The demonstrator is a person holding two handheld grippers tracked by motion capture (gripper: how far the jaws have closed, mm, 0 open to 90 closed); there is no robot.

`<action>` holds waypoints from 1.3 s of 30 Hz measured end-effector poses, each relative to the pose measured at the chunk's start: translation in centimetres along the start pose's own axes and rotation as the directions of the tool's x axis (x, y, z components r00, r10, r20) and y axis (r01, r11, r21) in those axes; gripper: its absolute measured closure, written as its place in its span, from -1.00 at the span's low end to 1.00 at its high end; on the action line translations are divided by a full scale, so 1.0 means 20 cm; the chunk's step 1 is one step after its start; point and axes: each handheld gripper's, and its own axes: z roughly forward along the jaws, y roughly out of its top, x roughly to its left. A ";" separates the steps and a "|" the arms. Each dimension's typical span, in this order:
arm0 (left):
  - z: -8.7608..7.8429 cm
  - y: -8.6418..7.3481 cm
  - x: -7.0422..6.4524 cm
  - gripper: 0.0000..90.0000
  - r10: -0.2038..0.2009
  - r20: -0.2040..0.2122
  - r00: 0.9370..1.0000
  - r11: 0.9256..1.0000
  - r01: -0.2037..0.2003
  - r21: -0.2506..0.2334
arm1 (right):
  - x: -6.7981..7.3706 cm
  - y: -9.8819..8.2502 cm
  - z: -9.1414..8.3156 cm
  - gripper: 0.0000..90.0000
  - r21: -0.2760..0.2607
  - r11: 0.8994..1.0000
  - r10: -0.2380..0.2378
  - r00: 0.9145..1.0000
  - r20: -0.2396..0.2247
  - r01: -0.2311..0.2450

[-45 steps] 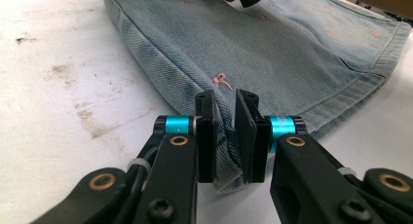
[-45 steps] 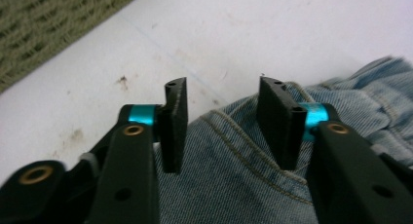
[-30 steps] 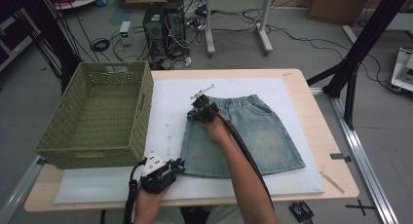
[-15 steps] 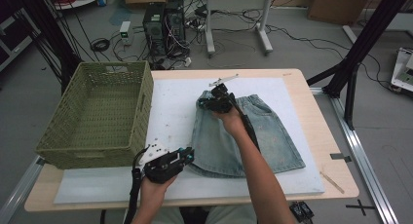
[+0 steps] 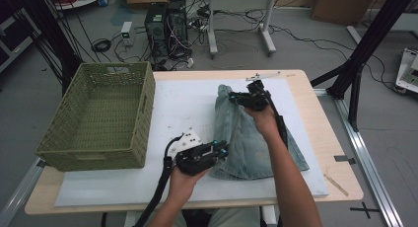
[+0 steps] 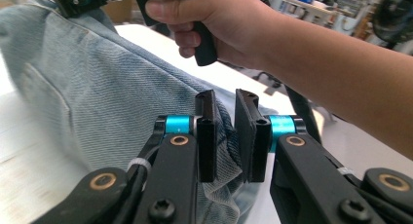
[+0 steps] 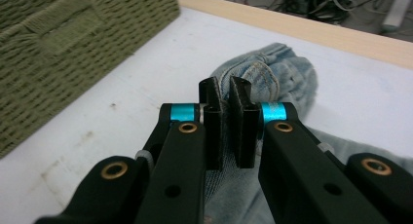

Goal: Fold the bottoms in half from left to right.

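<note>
You had the denim skirt (image 5: 246,138) lying on the white mat (image 5: 187,106) in the middle of the table (image 5: 315,113), folded lengthwise into a narrow strip, well apart from the green woven basket (image 5: 98,118) at the left. Your left gripper (image 5: 221,150) pinched the near hem, its jaws narrowed onto the fabric. Your right gripper (image 5: 235,95) clamped the waistband at the far end, its jaws likewise nearly closed on the cloth.
</note>
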 end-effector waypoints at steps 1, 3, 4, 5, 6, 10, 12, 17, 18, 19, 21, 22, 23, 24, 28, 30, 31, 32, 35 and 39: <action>0.03 0.01 -0.01 0.76 0.001 0.012 1.000 1.000 -0.001 0.005 | -0.02 -0.01 -0.02 0.92 -0.003 1.000 0.003 1.000 0.006 -0.003; 0.08 0.02 -0.03 0.76 0.005 0.031 1.000 1.000 -0.005 0.017 | -0.06 -0.03 -0.07 0.92 -0.005 1.000 0.016 1.000 0.022 -0.015; 0.11 0.02 -0.04 0.76 0.004 0.041 0.999 1.000 -0.005 0.024 | -0.08 -0.04 -0.09 0.92 -0.004 1.000 0.025 0.999 0.027 -0.025; 0.14 0.03 -0.04 0.76 0.005 0.049 0.999 1.000 -0.006 0.029 | -0.10 -0.06 -0.10 0.92 -0.007 0.999 0.033 0.999 0.029 -0.033; 0.17 0.03 -0.05 0.76 0.005 0.057 0.998 0.999 -0.007 0.034 | -0.12 -0.07 -0.12 0.92 -0.009 0.999 0.042 0.999 0.035 -0.041; 0.27 0.05 -0.07 0.76 0.006 0.089 0.996 0.998 -0.011 0.054 | -0.20 -0.13 -0.17 0.92 -0.012 0.997 0.081 0.995 0.055 -0.080; 0.32 0.05 -0.08 0.76 0.002 0.105 0.994 0.998 -0.009 0.062 | -0.24 -0.15 -0.19 0.92 -0.004 0.996 0.086 0.994 0.069 -0.085; 0.43 0.07 -0.12 0.76 0.009 0.128 0.992 0.997 -0.019 0.079 | -0.31 -0.18 -0.25 0.92 -0.011 0.996 0.094 0.991 0.097 -0.093; 0.45 0.07 -0.12 0.76 0.009 0.131 0.991 0.997 -0.019 0.080 | -0.32 -0.19 -0.26 0.92 -0.012 0.995 0.097 0.990 0.106 -0.096; 0.46 0.07 -0.12 0.75 0.003 0.133 0.991 0.996 -0.014 0.084 | -0.34 -0.20 -0.27 0.92 -0.009 0.995 0.101 0.988 0.114 -0.100; 0.50 0.07 -0.12 0.75 0.001 0.133 0.991 0.996 -0.013 0.092 | -0.37 -0.23 -0.28 0.92 -0.002 0.994 0.109 0.985 0.136 -0.110; 0.52 0.07 -0.13 0.75 -0.003 0.129 0.992 0.995 -0.010 0.097 | -0.39 -0.24 -0.29 0.92 0.001 0.994 0.112 0.983 0.148 -0.114; 0.55 0.07 -0.13 0.75 -0.004 0.130 0.992 0.994 -0.010 0.105 | -0.40 -0.25 -0.29 0.92 0.005 0.993 0.119 0.980 0.160 -0.121; 0.57 0.07 -0.13 0.75 -0.006 0.128 0.992 0.993 -0.009 0.114 | -0.42 -0.27 -0.30 0.92 0.005 0.991 0.131 0.977 0.169 -0.134; 0.65 0.06 -0.16 0.75 -0.005 0.124 0.992 0.990 -0.013 0.139 | -0.47 -0.30 -0.31 0.92 0.011 0.987 0.153 0.968 0.197 -0.158; 0.68 0.05 -0.16 0.73 -0.002 0.118 0.993 0.990 -0.015 0.140 | -0.49 -0.32 -0.31 0.92 0.024 0.986 0.154 0.966 0.206 -0.163; 0.69 0.04 -0.16 0.70 0.000 0.116 0.993 0.990 -0.016 0.142 | -0.49 -0.32 -0.30 0.92 0.030 0.986 0.154 0.966 0.206 -0.163; 0.69 0.04 -0.16 0.64 0.010 0.106 0.994 0.988 -0.026 0.150 | -0.49 -0.33 -0.30 0.92 0.033 0.986 0.153 0.967 0.204 -0.163; 0.66 0.01 -0.14 0.33 0.019 0.078 0.997 0.989 -0.030 0.142 | -0.50 -0.35 -0.29 0.91 0.056 0.987 0.137 0.965 0.225 -0.153; 0.56 -0.03 -0.04 0.12 0.013 0.011 1.000 0.993 -0.014 0.121 | -0.53 -0.40 -0.29 0.90 0.048 0.984 0.156 0.955 0.251 -0.174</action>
